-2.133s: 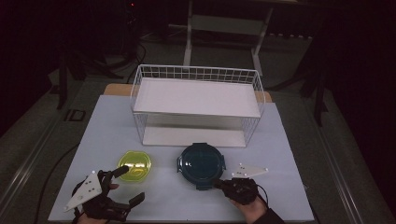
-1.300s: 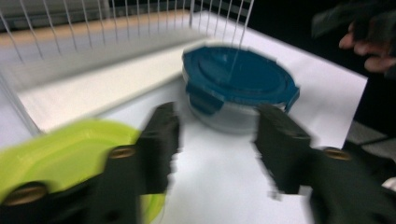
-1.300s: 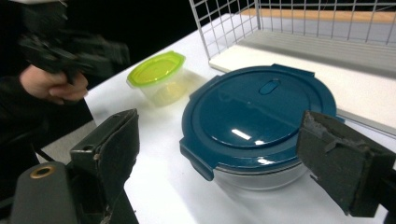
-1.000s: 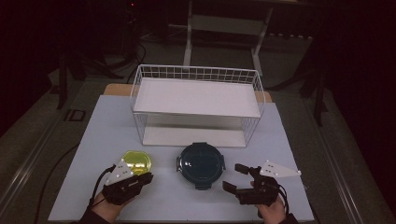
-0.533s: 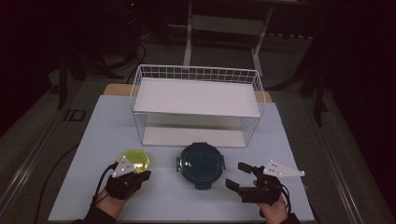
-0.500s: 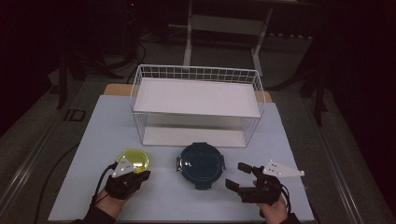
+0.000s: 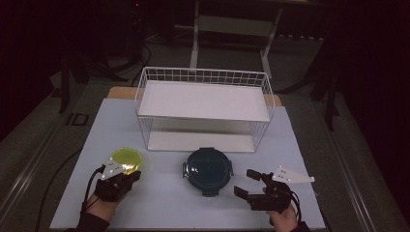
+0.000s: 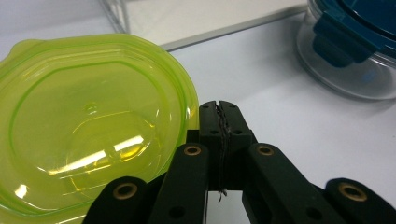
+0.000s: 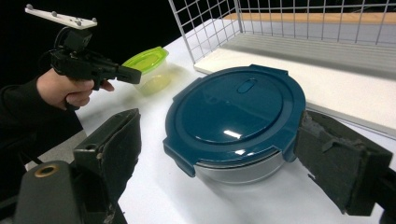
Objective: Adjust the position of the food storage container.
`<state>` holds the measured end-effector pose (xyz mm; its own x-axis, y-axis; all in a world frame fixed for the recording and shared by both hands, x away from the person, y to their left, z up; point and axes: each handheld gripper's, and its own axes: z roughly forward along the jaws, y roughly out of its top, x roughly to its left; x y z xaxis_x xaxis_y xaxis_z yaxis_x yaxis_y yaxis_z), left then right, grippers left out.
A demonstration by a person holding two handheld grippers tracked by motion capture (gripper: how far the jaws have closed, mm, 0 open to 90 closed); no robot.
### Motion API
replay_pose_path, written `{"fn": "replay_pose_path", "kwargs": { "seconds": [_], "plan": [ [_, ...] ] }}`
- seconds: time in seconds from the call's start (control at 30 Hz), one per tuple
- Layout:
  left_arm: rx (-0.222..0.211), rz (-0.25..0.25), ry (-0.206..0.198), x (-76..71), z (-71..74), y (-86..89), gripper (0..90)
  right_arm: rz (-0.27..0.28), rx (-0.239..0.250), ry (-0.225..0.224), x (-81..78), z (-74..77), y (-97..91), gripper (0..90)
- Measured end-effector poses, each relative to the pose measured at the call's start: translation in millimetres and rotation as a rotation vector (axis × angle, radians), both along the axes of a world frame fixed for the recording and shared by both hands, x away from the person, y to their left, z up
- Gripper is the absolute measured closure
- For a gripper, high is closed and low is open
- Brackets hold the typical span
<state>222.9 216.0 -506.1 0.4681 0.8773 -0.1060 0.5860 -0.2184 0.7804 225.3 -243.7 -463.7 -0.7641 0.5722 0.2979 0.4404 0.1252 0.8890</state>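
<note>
A translucent yellow-green container [image 8: 88, 135] is being shown beside black jaws. A dark teal lid [image 9: 233, 109] is being carried by a clear bowl [image 9: 243, 168]. A white grid pattern is being formed by the wire rack [image 7: 203, 77] on the pale table [image 7: 164, 193].

A lab-like recording room: a lit white table [image 7: 309, 145] amid dark stands [image 7: 333, 92].

On the white table [image 7: 309, 145], the left gripper [image 7: 126, 178] sits beside a yellow-green container [image 7: 126, 158], the right gripper [image 7: 246, 182] near a blue-lidded container [image 7: 208, 166].
</note>
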Motion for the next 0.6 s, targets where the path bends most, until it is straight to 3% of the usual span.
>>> {"fn": "replay_pose_path", "kwargs": {
  "seconds": [0.13, 0.27, 0.37, 0.47, 0.53, 0.6],
  "plan": [
    [-0.014, 0.01, 0.002, -0.2, 0.2, 0.4, 88.5, -0.007, -0.005, -0.009, 0.0, 0.8, -1.5, 14.8],
    [-0.049, -0.049, -0.02, -5.8, 7.7, -6.2, 86.7, -0.016, -0.022, -0.027, -1.5, 1.6, -0.8, 14.8],
    [-0.091, -0.11, -0.043, -9.8, 17.1, -14.3, 77.4, -0.029, -0.041, -0.048, -2.4, 1.4, 1.1, 14.1],
    [-0.138, -0.17, -0.036, -12.4, 25.8, -24.2, 60.1, -0.049, -0.056, -0.068, -4.1, 2.6, 2.1, 13.9],
    [-0.213, -0.211, -0.002, -12.2, 29.4, -28.5, 44.8, -0.067, -0.066, -0.09, -5.1, 4.0, 1.7, 13.8],
    [-0.257, -0.27, 0.042, -10.8, 31.5, -34.2, 25.1, -0.086, -0.07, -0.112, -6.2, 5.3, 1.4, 13.8]
  ]
}}
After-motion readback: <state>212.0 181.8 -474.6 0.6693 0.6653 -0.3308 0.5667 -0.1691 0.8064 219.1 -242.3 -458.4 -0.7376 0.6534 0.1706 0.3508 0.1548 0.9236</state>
